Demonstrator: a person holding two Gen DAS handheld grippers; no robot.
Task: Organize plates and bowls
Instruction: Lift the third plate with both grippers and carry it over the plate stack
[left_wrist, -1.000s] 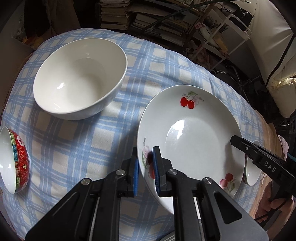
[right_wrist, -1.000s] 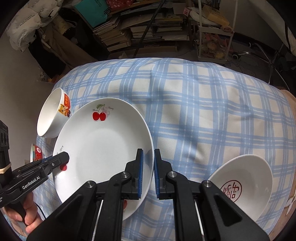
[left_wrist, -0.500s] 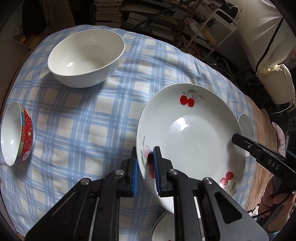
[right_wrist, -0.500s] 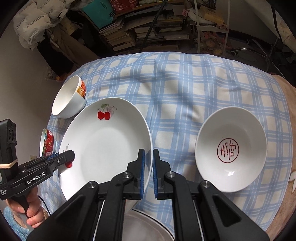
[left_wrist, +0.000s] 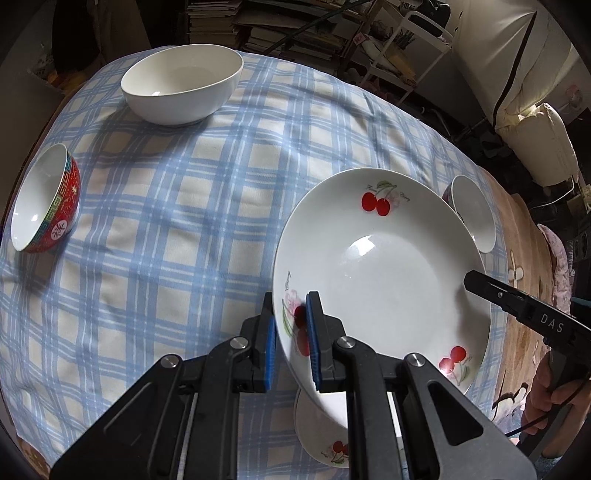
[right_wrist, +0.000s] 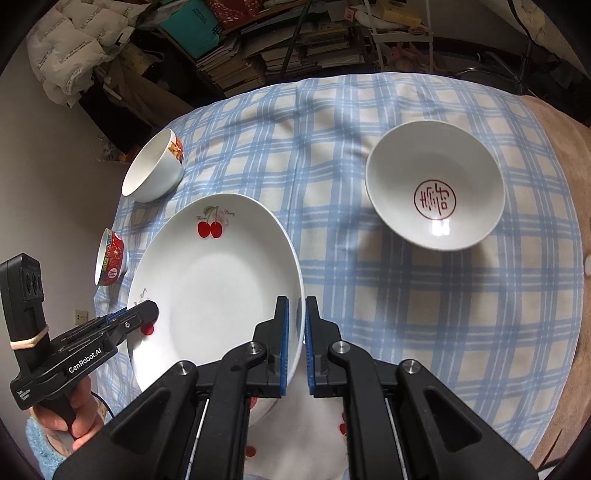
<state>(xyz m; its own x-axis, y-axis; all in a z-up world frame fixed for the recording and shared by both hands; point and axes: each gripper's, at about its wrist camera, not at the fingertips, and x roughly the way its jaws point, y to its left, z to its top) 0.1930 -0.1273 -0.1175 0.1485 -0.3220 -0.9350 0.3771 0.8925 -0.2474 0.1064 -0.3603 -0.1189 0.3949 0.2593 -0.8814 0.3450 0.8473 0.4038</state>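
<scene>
A white cherry-print plate is held in the air over the checked tablecloth. My left gripper is shut on its near-left rim, and my right gripper is shut on its right rim. The same plate shows in the right wrist view. A second cherry plate lies on the cloth directly below, mostly hidden; it also shows in the right wrist view. The right gripper shows at the plate's far rim in the left view, the left one in the right view.
On the blue checked cloth stand a large white bowl, a red patterned bowl and a small white bowl. A white bowl with a red seal stands right. Cluttered shelves are behind.
Both grippers have lifted the cherry plate and drawn it back toward me. The second cherry plate has come into view beneath it, and the table bowls have slid farther away in view.
</scene>
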